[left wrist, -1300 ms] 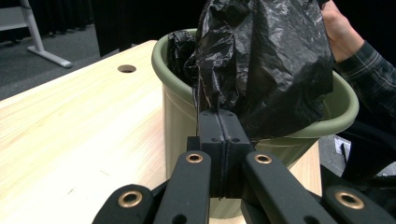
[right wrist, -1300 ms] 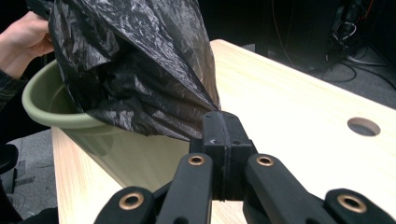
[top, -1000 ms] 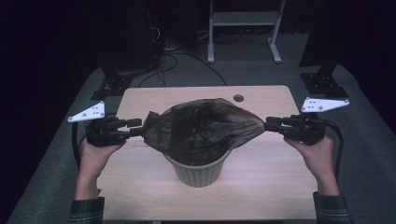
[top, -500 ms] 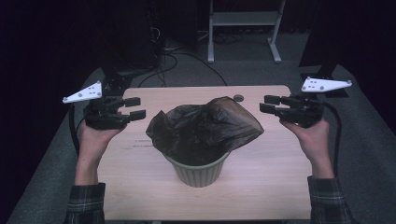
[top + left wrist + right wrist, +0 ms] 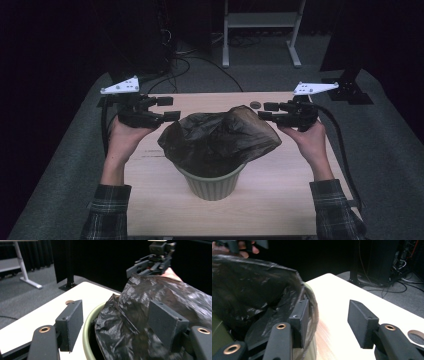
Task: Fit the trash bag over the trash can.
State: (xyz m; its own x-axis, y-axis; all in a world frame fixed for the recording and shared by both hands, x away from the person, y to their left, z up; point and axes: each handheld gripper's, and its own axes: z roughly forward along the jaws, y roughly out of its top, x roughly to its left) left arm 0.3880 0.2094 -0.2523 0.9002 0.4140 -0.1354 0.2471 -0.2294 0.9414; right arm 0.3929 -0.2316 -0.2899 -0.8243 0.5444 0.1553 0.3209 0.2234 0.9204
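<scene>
Plaid sleeves reach in from the near edge of the pale wooden table (image 5: 150, 210), where one ribbed olive-green plastic bin (image 5: 214, 182) stands with one crumpled black plastic bag (image 5: 220, 137) slumped over its mouth. Both tongs, left (image 5: 169, 108) and right (image 5: 266, 110), have just been opening and have let go of the bag's rim they stretched a second ago; they hover empty beside it, jaws parted. Lining looks unfinished: the rim wants re-gripping and folding over the bin's edge; one small brown disc (image 5: 255, 104) lies beyond.

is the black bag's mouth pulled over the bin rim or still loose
Loose. The black bag sits bunched and crumpled in the green bin; the rim shows bare in front, and the plastic billows above it.
</scene>
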